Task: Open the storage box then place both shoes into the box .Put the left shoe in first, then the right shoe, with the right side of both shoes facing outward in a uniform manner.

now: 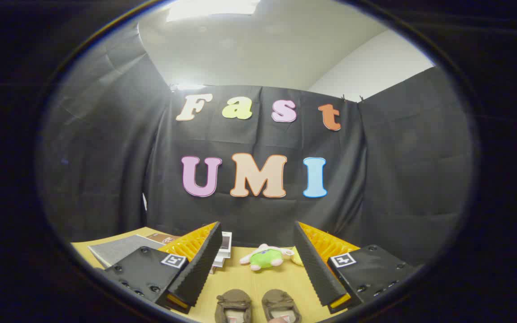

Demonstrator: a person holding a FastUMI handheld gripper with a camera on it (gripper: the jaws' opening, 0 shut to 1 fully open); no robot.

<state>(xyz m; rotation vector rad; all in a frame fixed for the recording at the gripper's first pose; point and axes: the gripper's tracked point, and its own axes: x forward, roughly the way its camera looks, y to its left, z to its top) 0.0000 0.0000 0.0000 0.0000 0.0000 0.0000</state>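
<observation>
Two brown shoes [257, 307] sit side by side at the bottom centre of our frame, on the tan table [249, 280], right between our fingers. Our gripper [258, 244] is spread wide, holding nothing. Further back, mid-frame, we've got a green plush toy [265, 258], with a grey book [121, 248] lower left.

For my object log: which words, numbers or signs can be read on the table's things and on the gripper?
Square markers on the gripper: pattern only, no words.
White box beside one finger: print too blurred to read.
Shoes between the open fingers: no text visible.
</observation>
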